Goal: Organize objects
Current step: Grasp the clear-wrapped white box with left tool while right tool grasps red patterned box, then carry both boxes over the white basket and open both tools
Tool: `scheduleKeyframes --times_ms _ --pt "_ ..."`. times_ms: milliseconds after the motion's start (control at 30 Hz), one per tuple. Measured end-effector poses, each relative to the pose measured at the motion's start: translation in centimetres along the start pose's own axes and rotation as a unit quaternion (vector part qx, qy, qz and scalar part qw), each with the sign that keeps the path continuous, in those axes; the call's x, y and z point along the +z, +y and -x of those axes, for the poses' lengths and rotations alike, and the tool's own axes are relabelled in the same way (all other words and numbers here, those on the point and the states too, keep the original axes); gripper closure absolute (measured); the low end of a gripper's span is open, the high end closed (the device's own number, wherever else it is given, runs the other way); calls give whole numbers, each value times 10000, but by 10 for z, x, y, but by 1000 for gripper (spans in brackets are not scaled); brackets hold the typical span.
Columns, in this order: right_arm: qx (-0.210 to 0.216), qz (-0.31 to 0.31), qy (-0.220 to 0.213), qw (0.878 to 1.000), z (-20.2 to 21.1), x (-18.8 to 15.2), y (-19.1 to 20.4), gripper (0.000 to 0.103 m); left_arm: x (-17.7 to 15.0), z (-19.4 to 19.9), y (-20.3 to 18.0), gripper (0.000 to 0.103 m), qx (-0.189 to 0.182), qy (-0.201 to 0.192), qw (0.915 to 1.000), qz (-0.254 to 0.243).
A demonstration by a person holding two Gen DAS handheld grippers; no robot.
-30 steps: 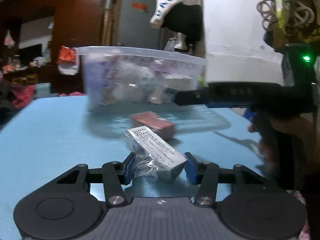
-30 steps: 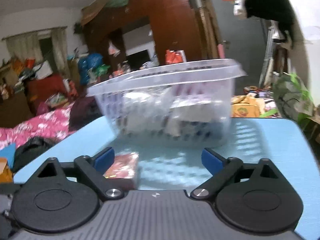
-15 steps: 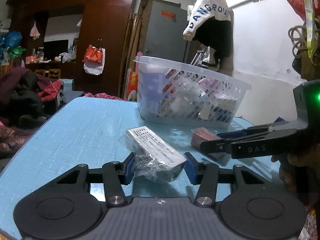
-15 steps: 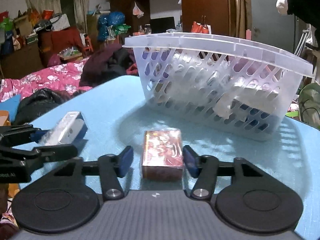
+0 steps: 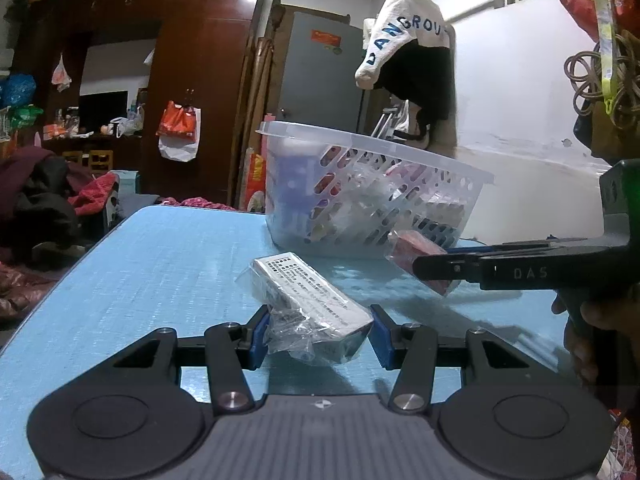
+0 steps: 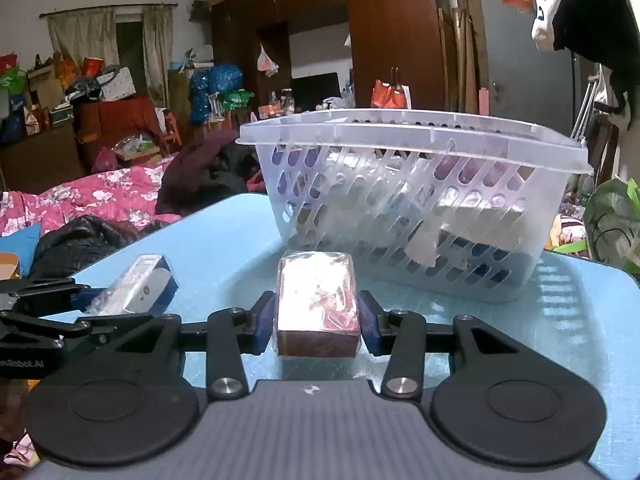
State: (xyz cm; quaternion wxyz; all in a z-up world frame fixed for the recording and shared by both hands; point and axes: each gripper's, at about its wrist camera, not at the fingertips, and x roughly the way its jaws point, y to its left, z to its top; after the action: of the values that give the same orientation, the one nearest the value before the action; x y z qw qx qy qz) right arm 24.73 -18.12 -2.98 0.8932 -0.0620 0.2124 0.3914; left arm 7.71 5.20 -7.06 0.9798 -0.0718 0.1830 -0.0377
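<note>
My left gripper [image 5: 318,338] is shut on a white box wrapped in clear plastic [image 5: 308,300], held just above the blue table [image 5: 160,264]. My right gripper [image 6: 318,322] is shut on a red wrapped box [image 6: 318,300], also low over the table. The red box also shows in the left wrist view [image 5: 420,252], with the right gripper's fingers [image 5: 460,268] beside it. The white box shows in the right wrist view [image 6: 136,284] at the left. A clear plastic basket [image 6: 400,136] holding several packets stands on the table behind both boxes; it also shows in the left wrist view [image 5: 360,140].
The table's left edge [image 5: 60,280] drops off to piled clothes and bedding [image 6: 100,192]. A white wall [image 5: 520,100] with hanging clothes stands to the right of the basket. A green plant bag [image 6: 612,224] sits past the table's far right corner.
Both grippers have drawn back from the basket. My right gripper has closed on the red box and holds it. The left gripper still holds the white box.
</note>
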Motion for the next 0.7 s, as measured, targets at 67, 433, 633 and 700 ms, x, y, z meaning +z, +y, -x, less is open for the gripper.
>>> scheduleKeyframes --times_ms 67,433,633,700 --pt "-21 58 -98 9999 2 1 3 56 0 -1 -1 49 -33 -23 10000 -26" --pt "182 -191 -837 9961 43 7 -16 56 9 4 -6 49 -252 -226 9994 -109" --pt "131 -311 -1258 9915 69 25 -34 56 39 4 -13 49 -634 -313 9974 -159" --pt "38 -315 -1367 9901 71 40 -42 56 60 5 -16 49 -749 -514 9957 -201"
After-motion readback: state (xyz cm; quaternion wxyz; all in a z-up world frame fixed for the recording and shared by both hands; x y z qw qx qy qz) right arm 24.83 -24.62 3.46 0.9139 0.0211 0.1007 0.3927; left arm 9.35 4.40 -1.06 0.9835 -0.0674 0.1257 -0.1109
